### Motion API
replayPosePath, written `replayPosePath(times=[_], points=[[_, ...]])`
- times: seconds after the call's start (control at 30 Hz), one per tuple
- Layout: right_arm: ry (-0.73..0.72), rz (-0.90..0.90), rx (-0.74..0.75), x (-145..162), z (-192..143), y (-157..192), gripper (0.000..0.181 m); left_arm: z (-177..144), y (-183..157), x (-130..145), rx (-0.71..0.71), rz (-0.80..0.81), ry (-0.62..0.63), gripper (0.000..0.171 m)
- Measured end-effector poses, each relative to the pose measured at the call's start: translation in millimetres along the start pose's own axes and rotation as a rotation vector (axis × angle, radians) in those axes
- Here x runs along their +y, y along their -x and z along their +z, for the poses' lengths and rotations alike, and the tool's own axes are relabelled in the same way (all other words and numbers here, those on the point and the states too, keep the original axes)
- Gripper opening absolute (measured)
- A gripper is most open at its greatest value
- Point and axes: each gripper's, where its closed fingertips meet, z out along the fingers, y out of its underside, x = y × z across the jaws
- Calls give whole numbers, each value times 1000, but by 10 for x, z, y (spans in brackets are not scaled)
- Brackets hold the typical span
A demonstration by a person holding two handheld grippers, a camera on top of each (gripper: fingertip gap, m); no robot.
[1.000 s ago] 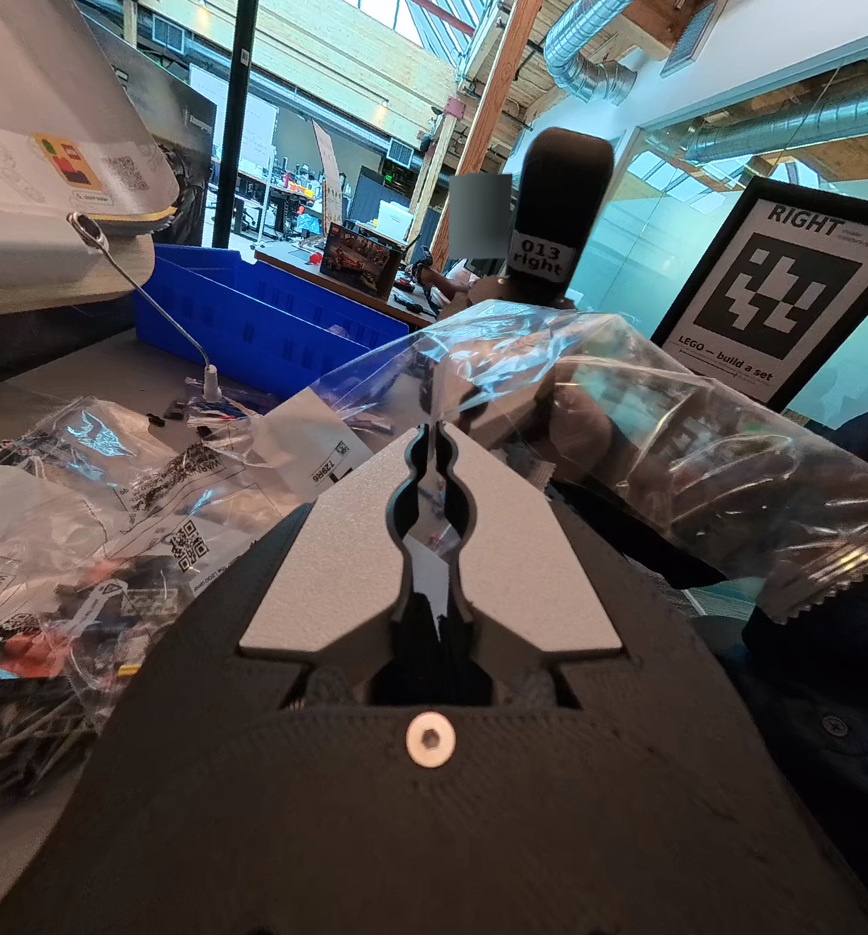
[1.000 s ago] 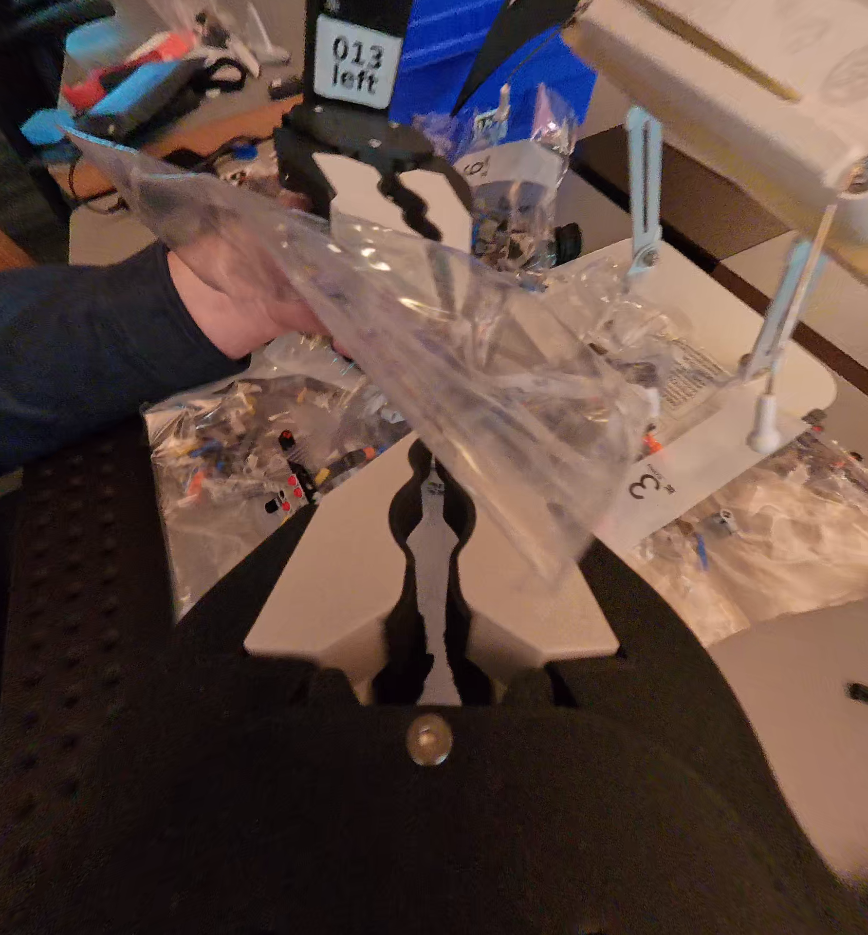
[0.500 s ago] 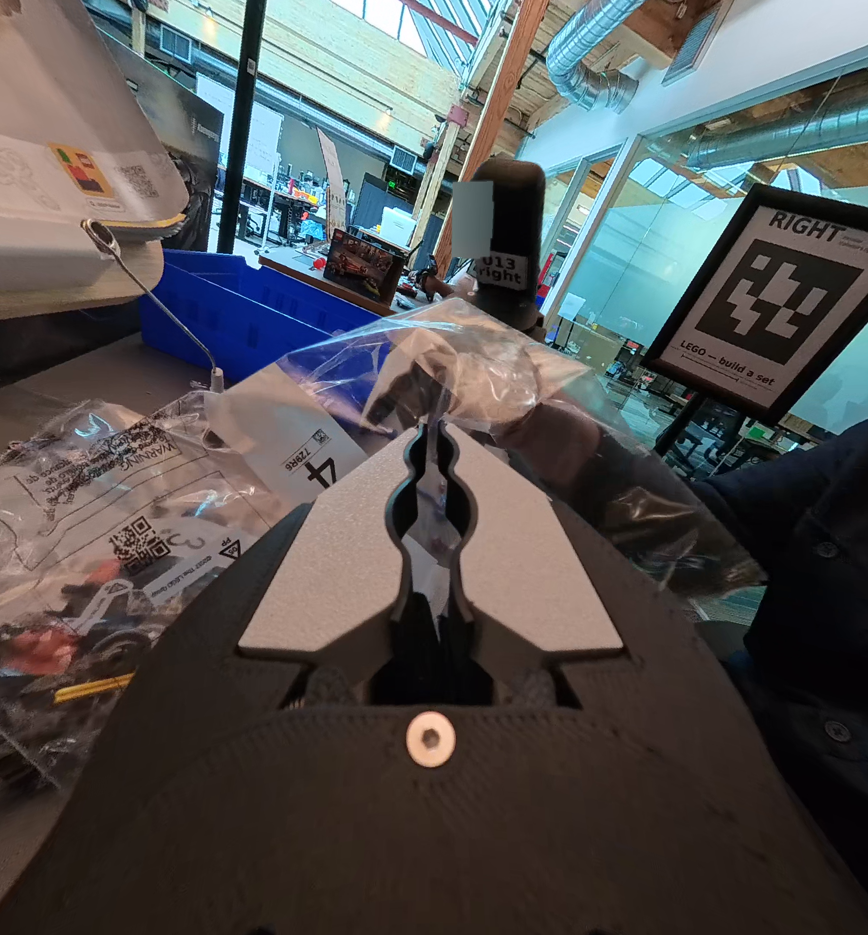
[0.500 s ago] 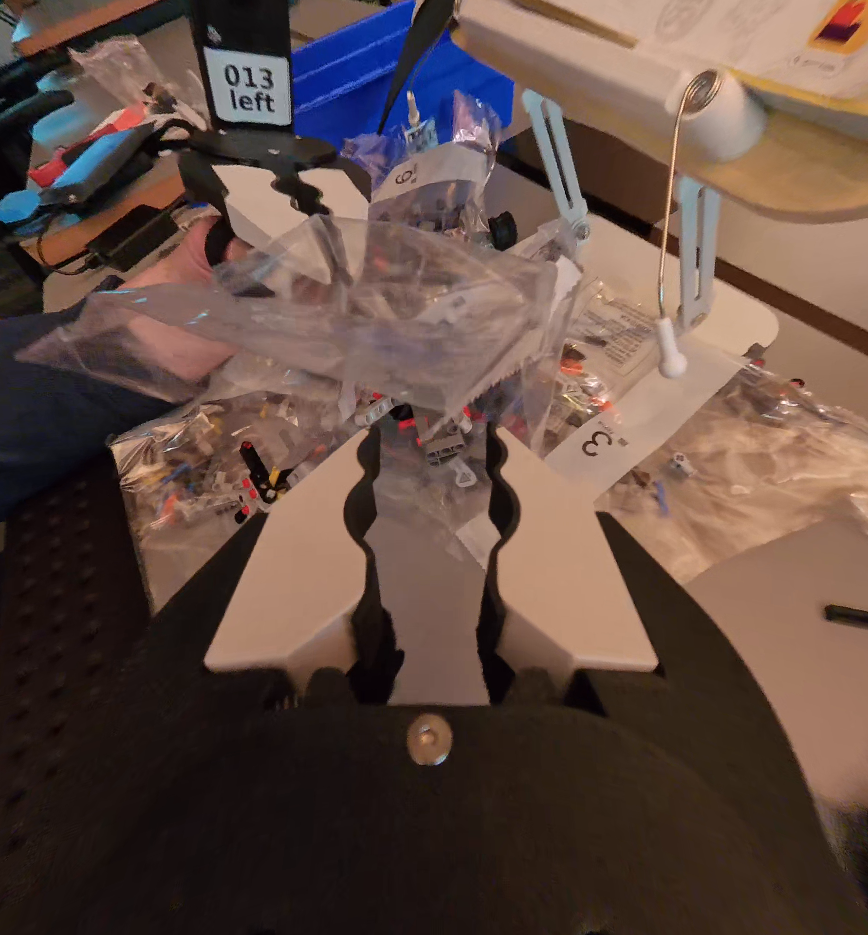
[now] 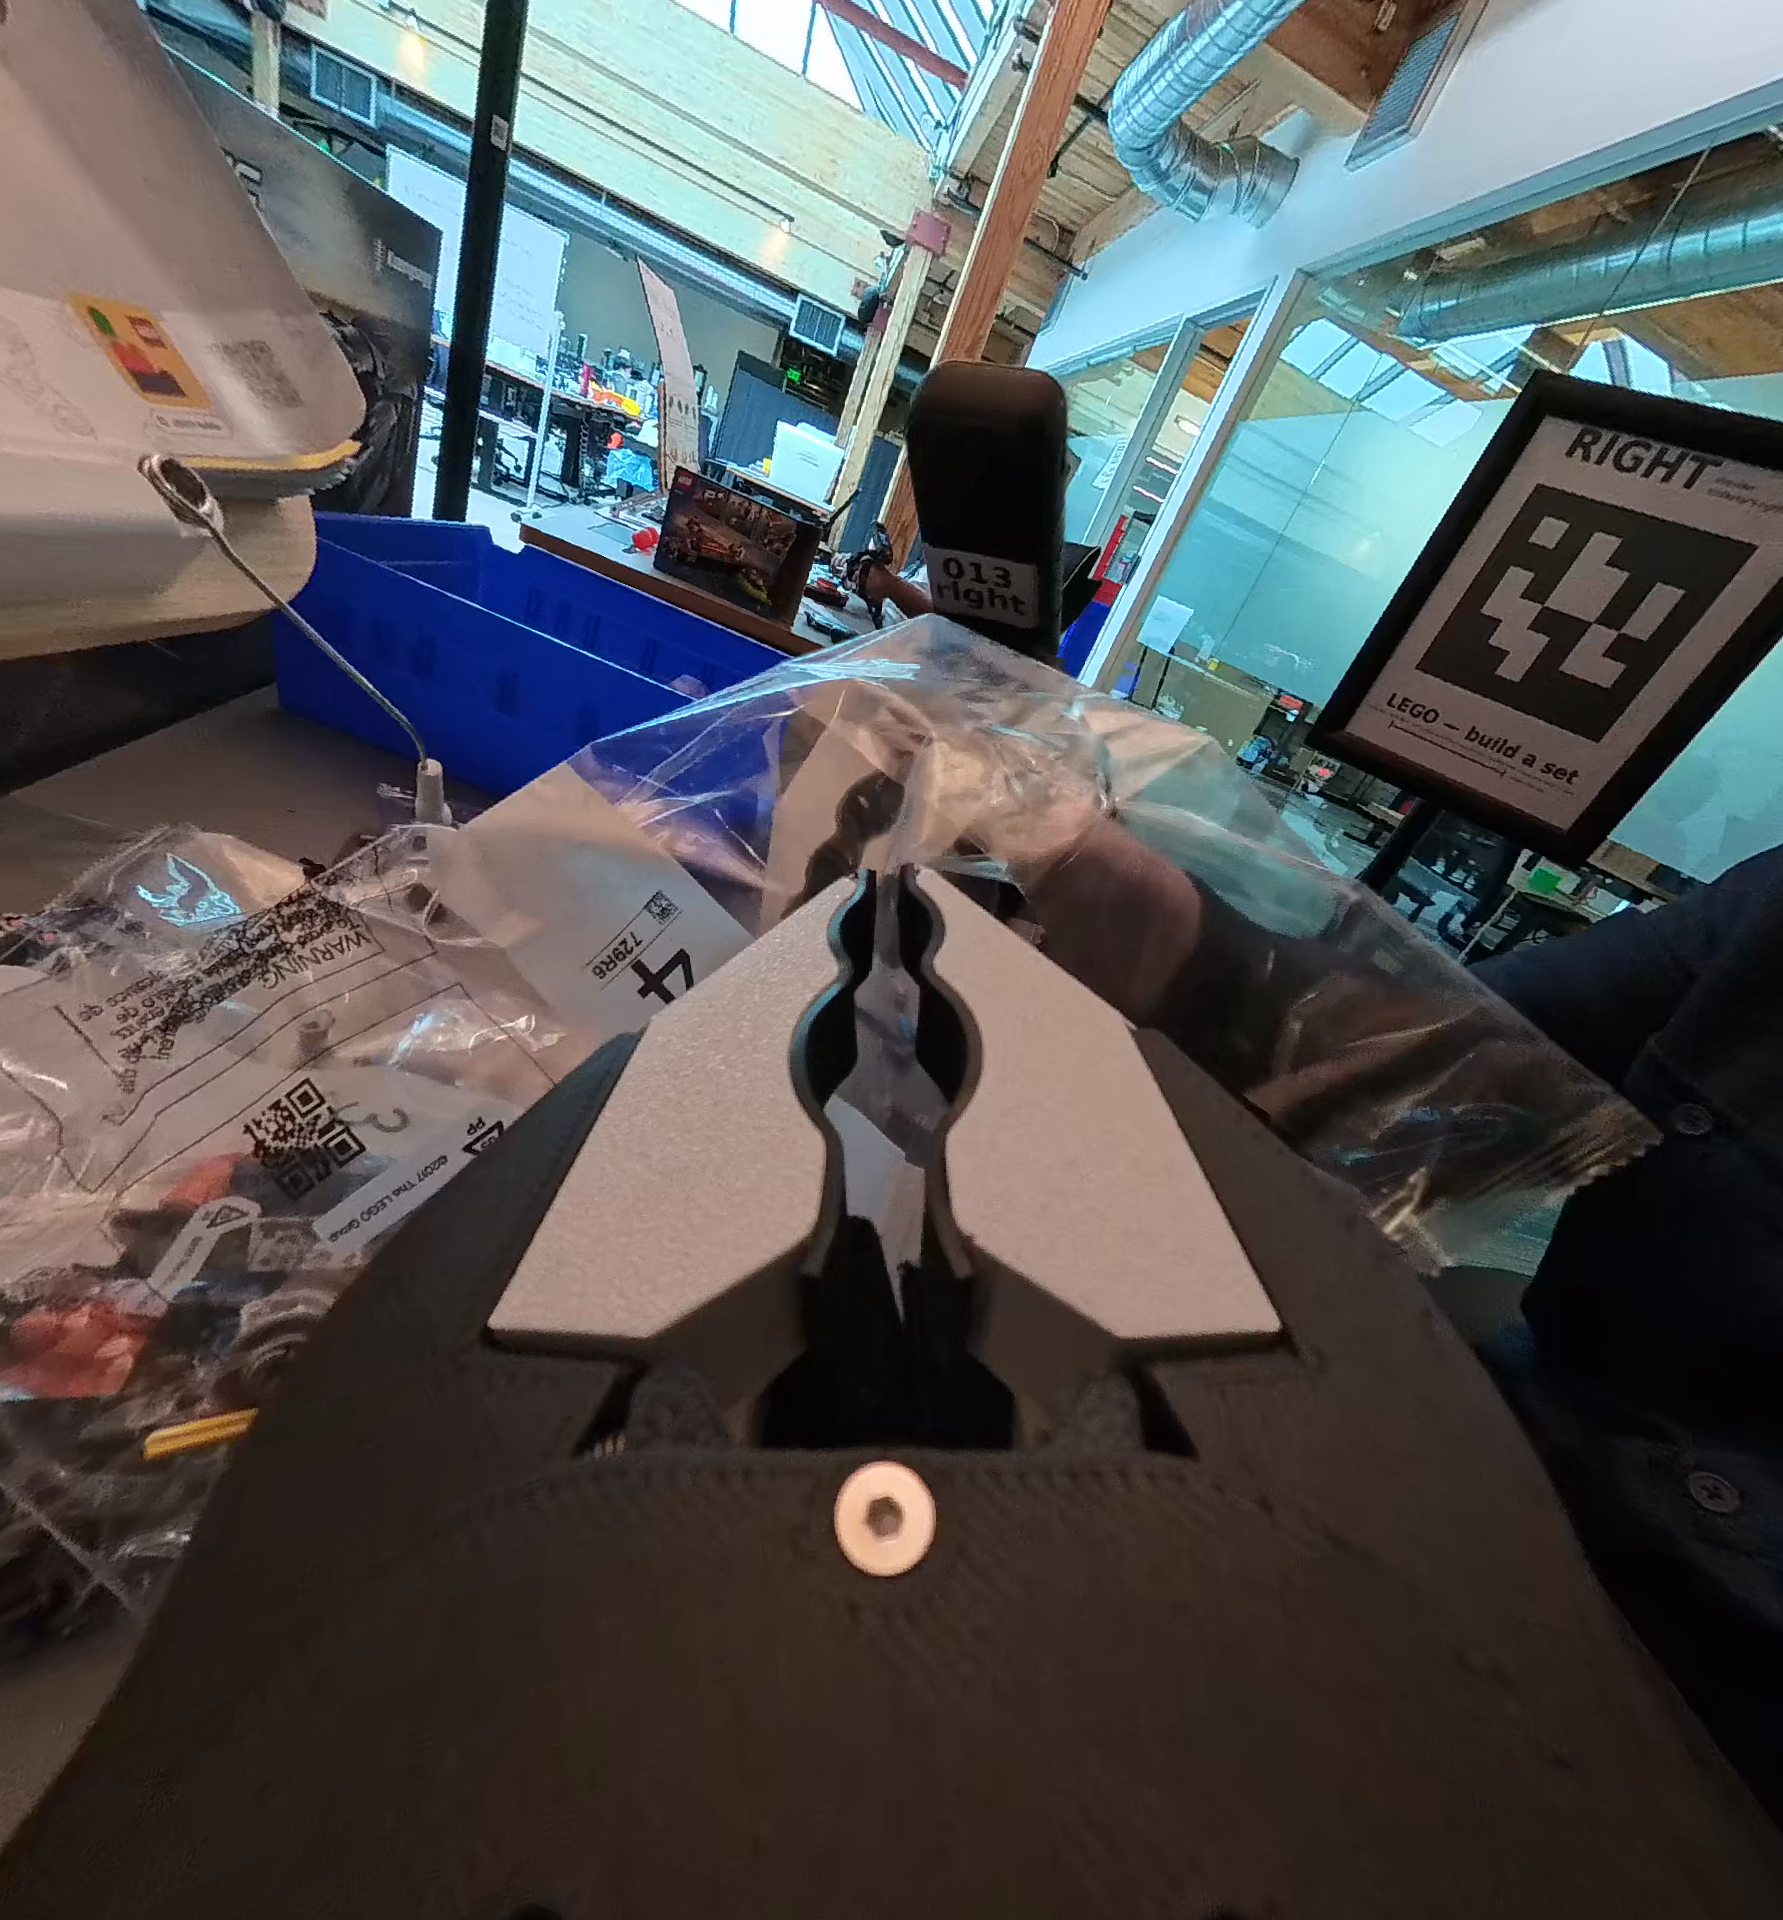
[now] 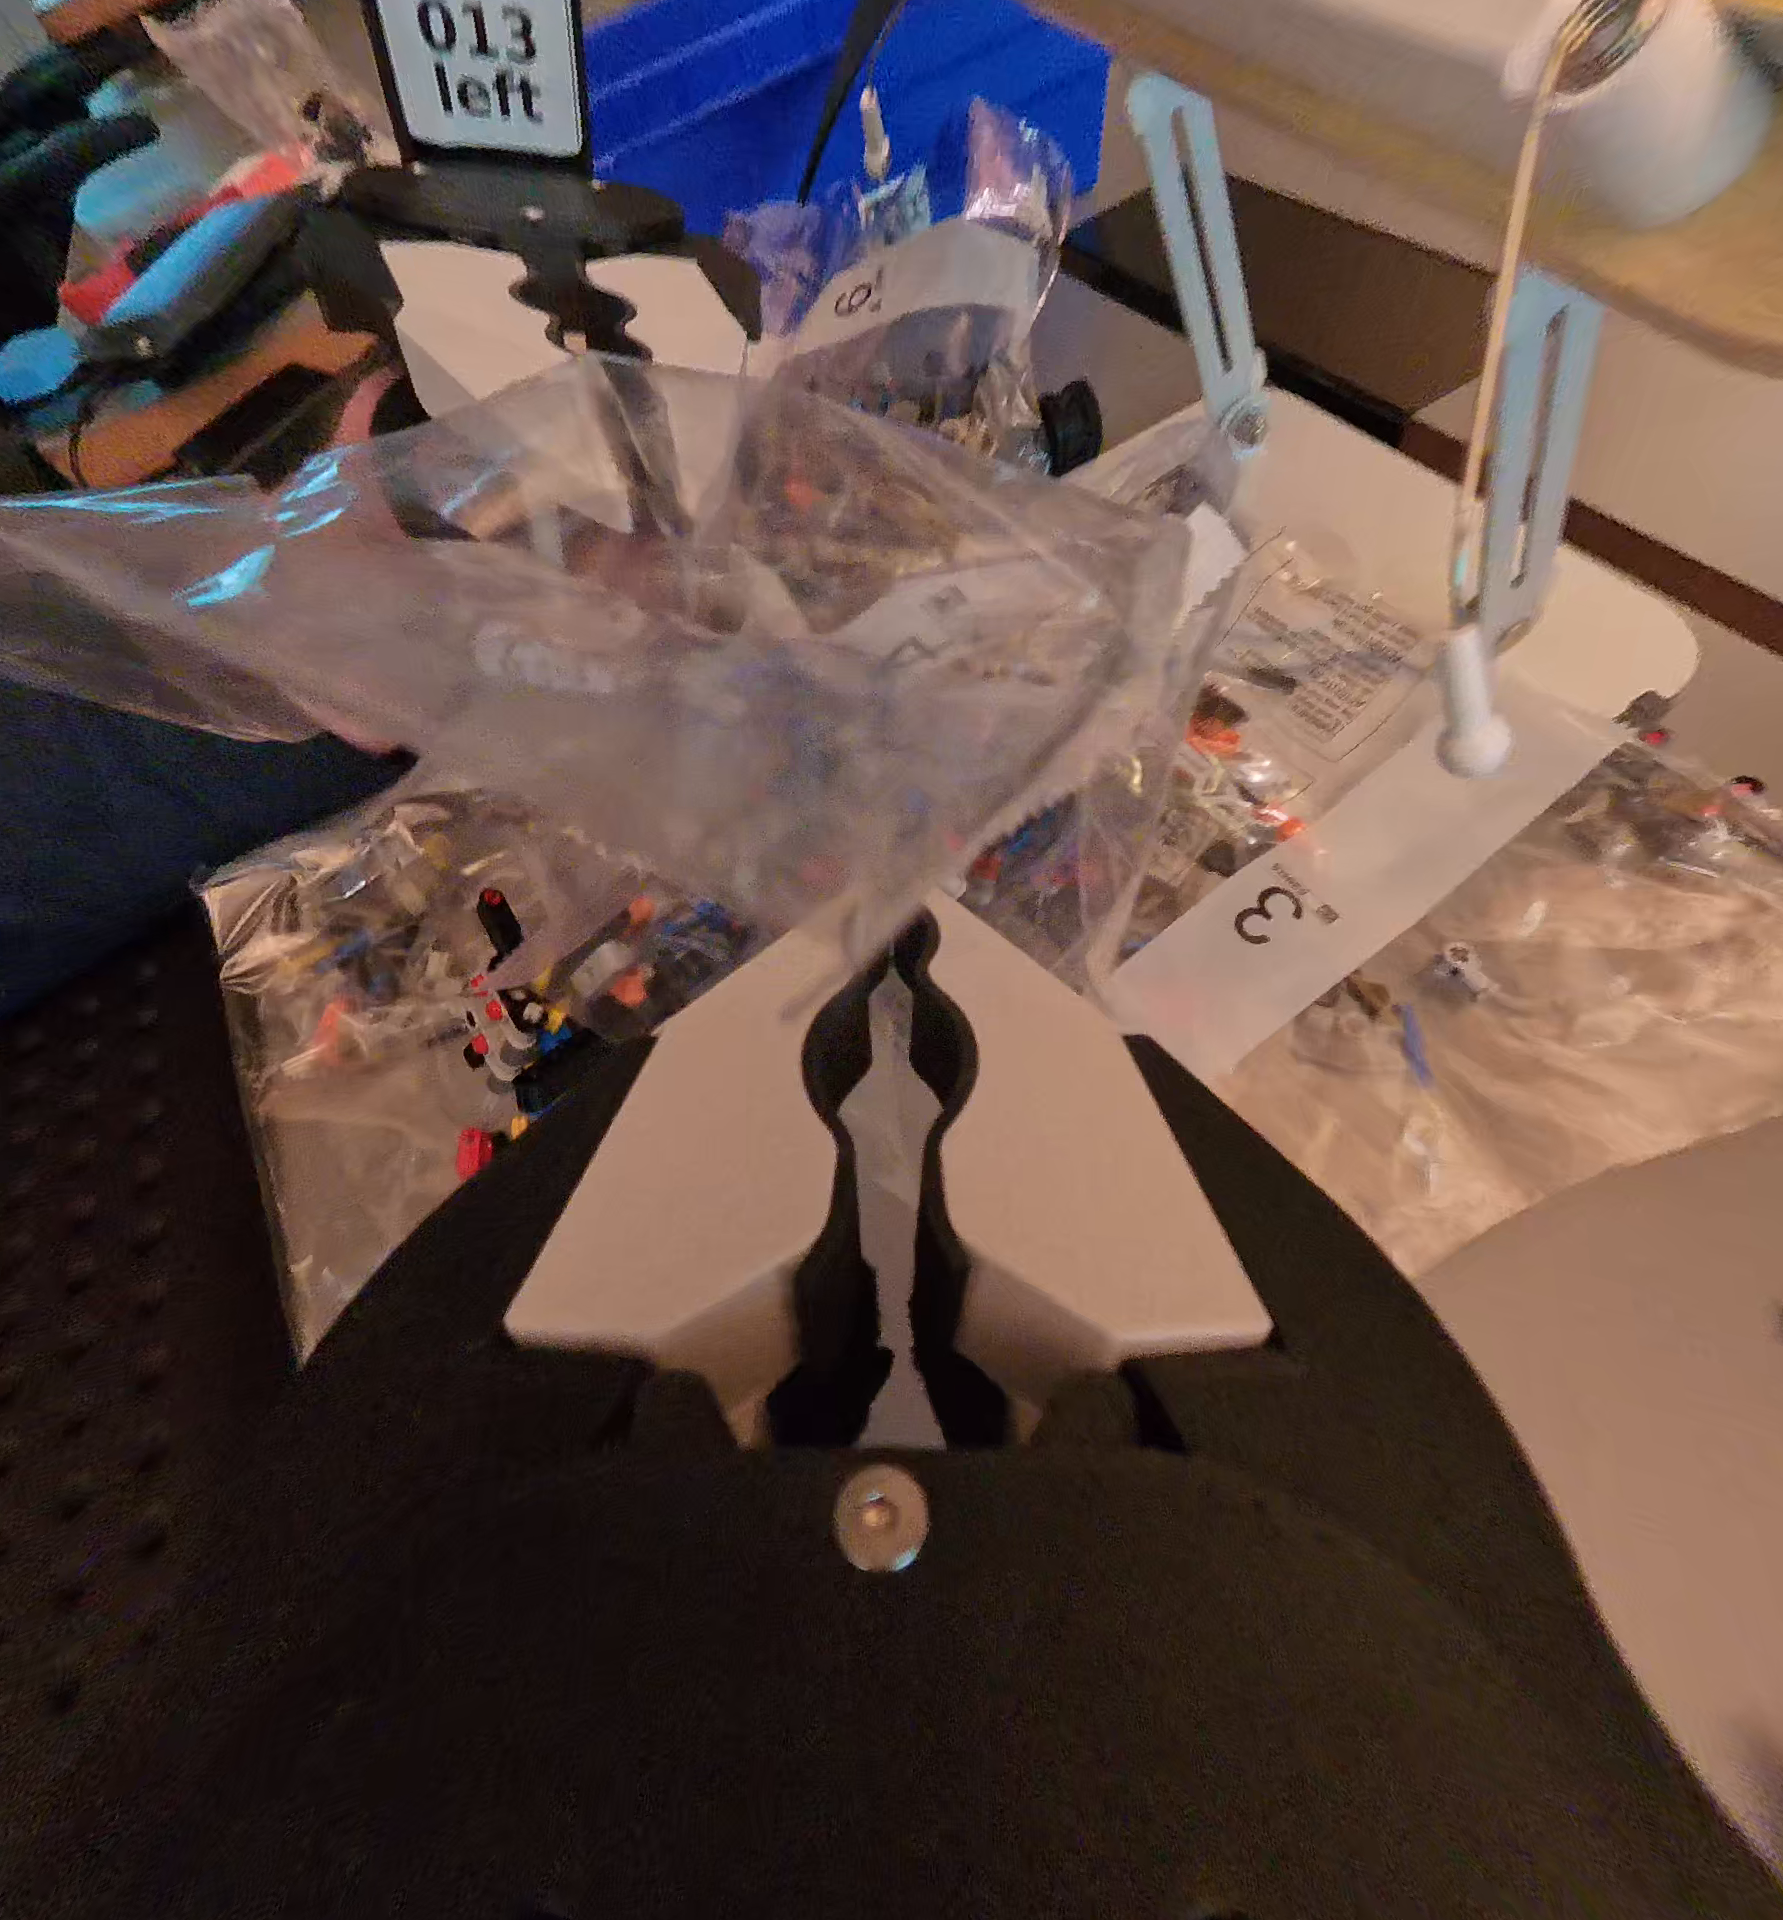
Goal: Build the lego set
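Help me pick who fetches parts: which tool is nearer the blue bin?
Left. The left tool sits just in front of the blue bin; the right tool is farther back, across the clear bag both pinch.

Glass partitions [image 5: 1282,540], timber beams [image 5: 991,208], silver ducts [image 5: 1199,135].

clear bag [image 6: 721,665] above parts bags [image 6: 430,997] | bin [image 5: 513,644] behind

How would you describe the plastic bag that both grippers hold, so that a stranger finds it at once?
Start at the blue bin behind the table. In front of it lie bags of small parts. The clear bag is the only one lifted above them, pinched between the left gripper and right gripper.
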Motion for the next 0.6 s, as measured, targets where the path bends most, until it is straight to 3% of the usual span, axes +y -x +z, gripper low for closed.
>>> replayPosePath(times=[0.23, 0.37, 0.5, 0.6], points=[[-120, 27, 26, -159, -147, -62, 0, -88, 6, -71, -8, 2, -31, 3], [-81, 20, 136, -132, -94, -196, 40, -67, -8, -52, 1, 1, -23, 3], [-80, 72, 129, -102, -74, -259, 51, -61, -50, -46, 24, 8, -18, 3], [-137, 95, 140, -158, -208, -330, 48, -85, -48, -77, 27, 4, -37, 3]])
